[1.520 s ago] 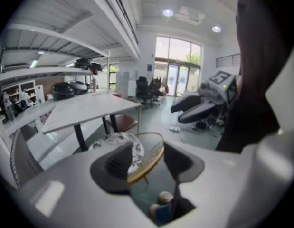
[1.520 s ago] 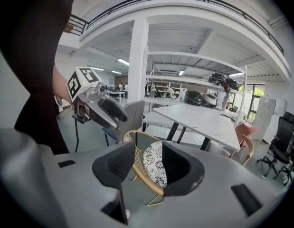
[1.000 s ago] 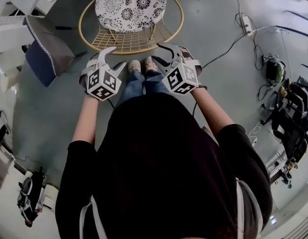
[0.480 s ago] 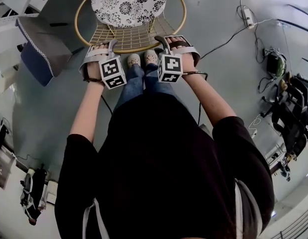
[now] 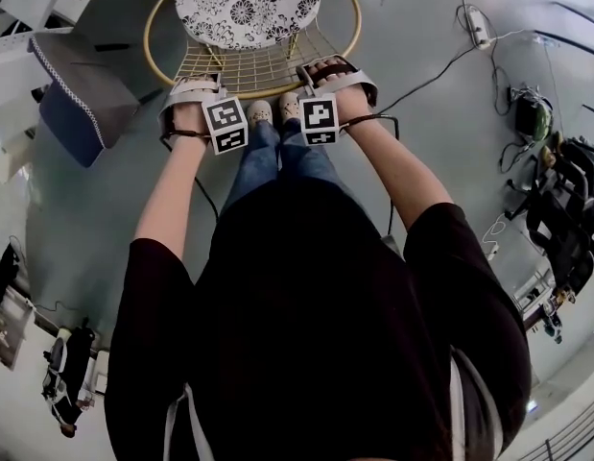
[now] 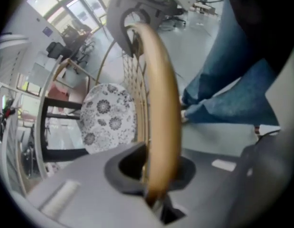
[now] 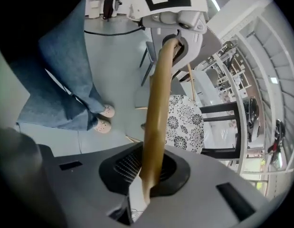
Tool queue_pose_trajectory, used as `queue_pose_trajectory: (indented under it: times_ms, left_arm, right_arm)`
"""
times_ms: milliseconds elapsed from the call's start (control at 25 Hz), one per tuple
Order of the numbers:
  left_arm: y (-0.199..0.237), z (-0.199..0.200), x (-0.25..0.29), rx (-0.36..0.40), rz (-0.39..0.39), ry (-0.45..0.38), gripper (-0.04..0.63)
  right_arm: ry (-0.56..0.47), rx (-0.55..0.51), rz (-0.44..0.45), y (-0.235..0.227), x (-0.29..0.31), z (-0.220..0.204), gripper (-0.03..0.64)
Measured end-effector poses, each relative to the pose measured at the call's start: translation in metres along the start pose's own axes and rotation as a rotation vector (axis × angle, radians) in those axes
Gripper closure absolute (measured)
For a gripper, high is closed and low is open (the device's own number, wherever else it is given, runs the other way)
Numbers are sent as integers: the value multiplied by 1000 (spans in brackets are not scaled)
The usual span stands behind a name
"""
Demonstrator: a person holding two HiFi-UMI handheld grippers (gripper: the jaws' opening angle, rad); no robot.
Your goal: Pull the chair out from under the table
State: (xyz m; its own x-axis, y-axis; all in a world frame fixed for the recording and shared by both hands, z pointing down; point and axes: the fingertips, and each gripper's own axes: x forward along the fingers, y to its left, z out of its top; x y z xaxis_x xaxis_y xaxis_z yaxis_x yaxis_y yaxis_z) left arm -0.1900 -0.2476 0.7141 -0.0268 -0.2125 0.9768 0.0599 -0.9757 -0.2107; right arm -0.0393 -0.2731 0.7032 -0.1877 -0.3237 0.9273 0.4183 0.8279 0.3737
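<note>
Glossy grey floor (image 5: 105, 219), trailing cables (image 5: 440, 73), white power strip (image 5: 477, 29), black office chairs (image 5: 565, 238) at right.

We're in an open-plan office or lab space: a smooth, pale grey poured floor (image 5: 440, 161) runs everywhere, with a white power strip (image 5: 477, 29) lying loose on it. Off to the right stands a cluster of black office chairs on castors (image 5: 565, 233), and a white worktop (image 5: 9, 51) edges in at the upper left. The left gripper view picks out tall glazed partitions (image 6: 73, 13) with more black swivel chairs (image 6: 56, 49) in front of them.
</note>
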Motion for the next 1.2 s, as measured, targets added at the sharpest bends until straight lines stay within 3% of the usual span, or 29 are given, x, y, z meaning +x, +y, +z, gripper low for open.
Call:
queue_pose_trajectory:
  times_ms: [560,1200]
  left_arm:
    - [-12,5,-8,-46,-55,-17,558]
    - [-139,64,-35,-67,-59,-30,557]
  right_arm:
    - [47,78,117,12,-6,4,581]
    - [22,42,123,141,-58,19,581]
